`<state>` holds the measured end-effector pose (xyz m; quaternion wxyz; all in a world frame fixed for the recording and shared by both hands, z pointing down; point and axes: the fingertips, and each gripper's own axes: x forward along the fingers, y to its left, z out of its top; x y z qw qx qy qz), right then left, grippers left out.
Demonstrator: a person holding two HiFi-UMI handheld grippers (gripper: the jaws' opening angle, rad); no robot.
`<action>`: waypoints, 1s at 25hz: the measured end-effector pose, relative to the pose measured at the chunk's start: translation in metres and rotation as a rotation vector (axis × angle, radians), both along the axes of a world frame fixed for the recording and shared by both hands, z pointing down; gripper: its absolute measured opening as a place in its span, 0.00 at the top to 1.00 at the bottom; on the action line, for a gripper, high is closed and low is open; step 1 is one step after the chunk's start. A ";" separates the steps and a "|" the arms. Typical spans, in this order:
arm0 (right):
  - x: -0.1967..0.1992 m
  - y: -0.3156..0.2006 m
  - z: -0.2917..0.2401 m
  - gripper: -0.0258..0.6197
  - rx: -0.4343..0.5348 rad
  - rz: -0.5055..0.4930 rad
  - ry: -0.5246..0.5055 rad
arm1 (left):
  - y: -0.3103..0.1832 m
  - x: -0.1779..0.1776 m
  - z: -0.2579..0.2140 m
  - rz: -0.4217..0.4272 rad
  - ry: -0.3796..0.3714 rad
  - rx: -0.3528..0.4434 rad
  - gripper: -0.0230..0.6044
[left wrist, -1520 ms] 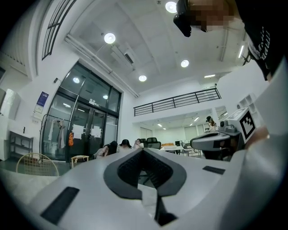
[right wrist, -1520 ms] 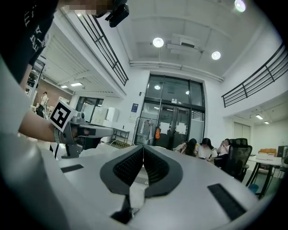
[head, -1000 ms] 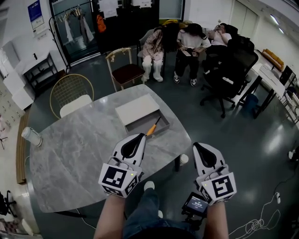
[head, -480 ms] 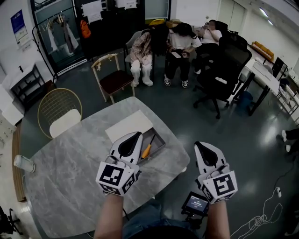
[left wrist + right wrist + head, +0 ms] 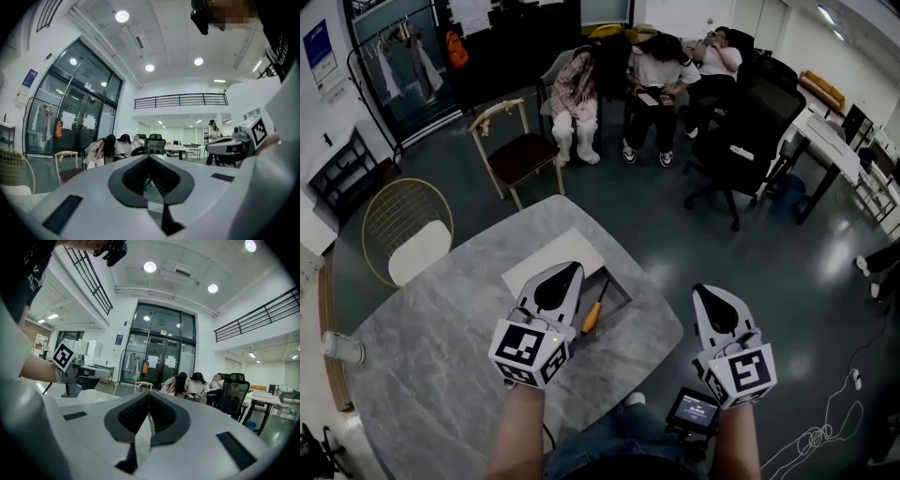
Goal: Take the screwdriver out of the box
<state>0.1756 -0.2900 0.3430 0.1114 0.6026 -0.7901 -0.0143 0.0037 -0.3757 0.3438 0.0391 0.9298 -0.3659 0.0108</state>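
The box [image 5: 620,292] lies on the marble table [image 5: 441,356] as an open grey tray with a white lid part [image 5: 546,265] beside it. Inside the tray is the screwdriver [image 5: 592,318], orange handle near me and dark shaft pointing away. My left gripper [image 5: 566,270] hovers over the box's near left side, hides part of it, and is shut and empty [image 5: 150,155]. My right gripper [image 5: 711,292] is held off the table's right edge, over the floor, also shut and empty [image 5: 149,393]. Neither gripper touches the screwdriver.
A gold wire chair [image 5: 403,225] and a wooden chair [image 5: 511,141] stand beyond the table. Several people sit at the back [image 5: 628,75], beside a black office chair [image 5: 750,122]. A white cup [image 5: 342,347] sits at the table's left edge.
Both grippers have moved forward across the room. The box and table have slid down and left in the head view, so the left gripper now overlaps the box. Both stayed shut.
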 end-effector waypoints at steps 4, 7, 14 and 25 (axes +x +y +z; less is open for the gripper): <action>0.016 -0.009 0.012 0.92 -0.023 0.014 -0.014 | -0.011 0.008 0.018 -0.007 -0.041 -0.037 0.94; 0.027 -0.012 0.020 0.92 -0.045 0.033 -0.033 | -0.015 0.012 0.035 -0.001 -0.070 -0.089 0.94; 0.056 -0.004 0.061 0.92 -0.128 0.108 -0.104 | -0.014 0.022 0.087 0.037 -0.138 -0.252 0.93; 0.072 0.016 0.127 0.92 -0.258 0.174 -0.170 | 0.004 0.026 0.194 0.104 -0.408 -0.575 0.71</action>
